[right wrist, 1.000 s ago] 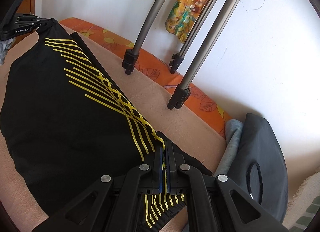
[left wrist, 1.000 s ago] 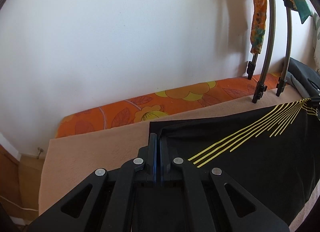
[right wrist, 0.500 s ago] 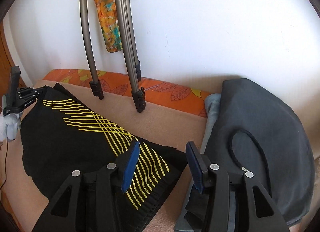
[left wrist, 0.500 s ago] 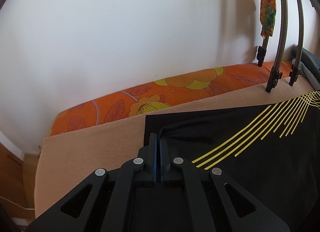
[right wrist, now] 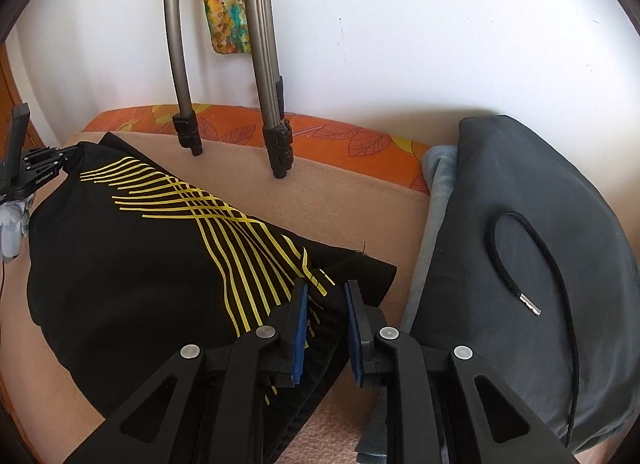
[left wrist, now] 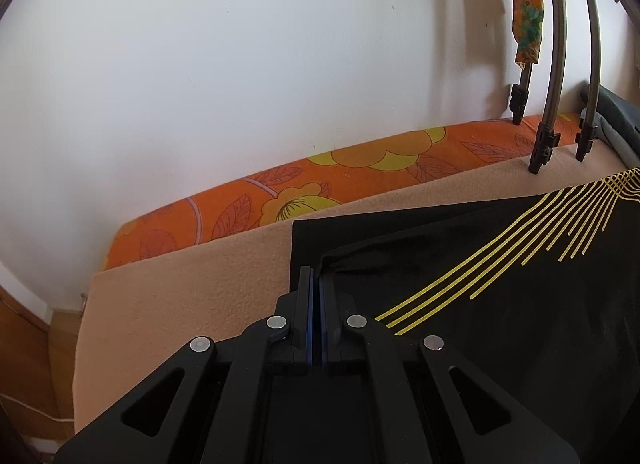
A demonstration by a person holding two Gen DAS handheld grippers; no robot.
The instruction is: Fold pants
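Black pants with yellow stripes (right wrist: 132,264) lie spread on a beige blanket (right wrist: 344,207). My left gripper (left wrist: 316,280) is shut on the pants (left wrist: 500,304) at their left corner, holding the top layer's edge. It also shows at the far left of the right wrist view (right wrist: 44,167). My right gripper (right wrist: 326,292) is open, its blue pads either side of the pants' right end without gripping it.
Dark grey garments (right wrist: 532,244) with a black drawstring (right wrist: 520,264) are stacked at the right. Tripod legs (right wrist: 272,83) stand on the blanket by the white wall. An orange flowered mattress edge (left wrist: 320,183) runs along the wall. The blanket's left edge (left wrist: 86,324) drops to the floor.
My right gripper opened and let go of the pants' right end, then narrowed its gap a little above the cloth. My left gripper stayed shut on its corner and lowered slightly.
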